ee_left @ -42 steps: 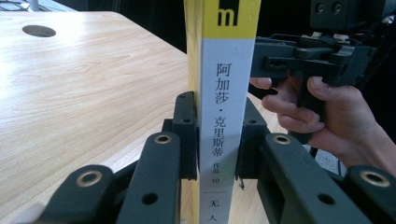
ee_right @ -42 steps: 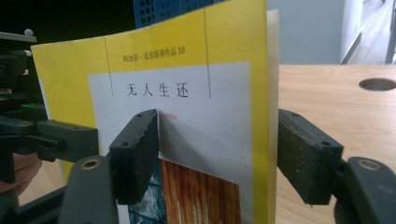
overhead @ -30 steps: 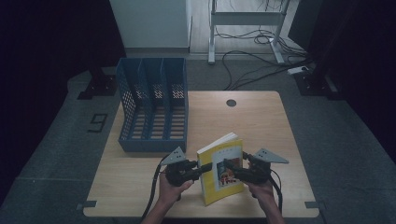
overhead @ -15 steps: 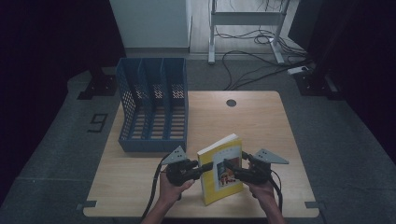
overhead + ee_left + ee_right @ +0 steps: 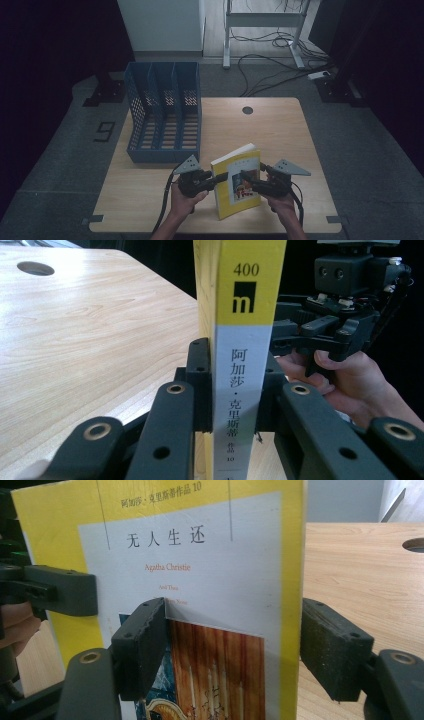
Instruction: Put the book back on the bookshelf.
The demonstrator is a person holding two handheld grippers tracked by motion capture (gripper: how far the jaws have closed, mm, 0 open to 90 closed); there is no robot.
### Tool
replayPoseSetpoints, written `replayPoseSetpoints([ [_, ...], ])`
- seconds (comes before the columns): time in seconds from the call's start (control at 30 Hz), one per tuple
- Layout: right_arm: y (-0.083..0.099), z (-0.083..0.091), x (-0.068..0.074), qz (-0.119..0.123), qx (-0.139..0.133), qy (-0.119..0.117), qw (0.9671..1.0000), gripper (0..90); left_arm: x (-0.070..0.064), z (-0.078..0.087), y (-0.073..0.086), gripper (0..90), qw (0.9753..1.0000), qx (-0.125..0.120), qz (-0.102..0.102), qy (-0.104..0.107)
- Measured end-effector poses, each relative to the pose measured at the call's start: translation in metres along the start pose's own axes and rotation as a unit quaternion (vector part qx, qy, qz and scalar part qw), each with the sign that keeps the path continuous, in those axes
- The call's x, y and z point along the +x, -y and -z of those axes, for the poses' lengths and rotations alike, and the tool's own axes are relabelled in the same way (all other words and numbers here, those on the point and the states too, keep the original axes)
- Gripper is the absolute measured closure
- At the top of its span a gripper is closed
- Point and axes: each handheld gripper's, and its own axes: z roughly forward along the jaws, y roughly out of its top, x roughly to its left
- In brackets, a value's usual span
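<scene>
Yellow paperback book (image 5: 236, 181) upright near front edge of pale wooden bench (image 5: 280, 130), spine clenched in left tongs (image 5: 235, 390), right tongs (image 5: 232, 652) spread apart, straddling the fore edge without pinching, blue slotted plastic file rack (image 5: 165, 112) well apart at rear left, bare benchtop behind and to right.

Light wooden table (image 5: 280, 130) with a round cable hole (image 5: 247, 110) near its far edge. Grey carpet floor (image 5: 360, 150), a "9" mark (image 5: 104, 132) on it left of the table. Dark curtains (image 5: 55, 40) on both sides. White cabinet (image 5: 162, 25) at the back, metal desk frame (image 5: 260, 22) beside it, cables (image 5: 280, 75) and a power strip (image 5: 318, 76) on the floor. Dim room, table lit.
</scene>
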Motion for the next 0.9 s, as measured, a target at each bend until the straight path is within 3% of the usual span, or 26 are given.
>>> replayPoseSetpoints([
  [0.47, 0.0, 0.006, -0.008, -0.019, -0.013, -0.021, 0.9995, 30.5, 0.004, 0.008, -0.005, 75.5, 0.9995, -0.022, 0.018, 0.013],
  [0.9, 0.007, 0.012, -0.018, -0.032, -0.01, -0.003, 0.9994, 30.5, 0.008, 0.032, -0.013, 75.4, 0.9987, -0.044, 0.02, -0.014],
])
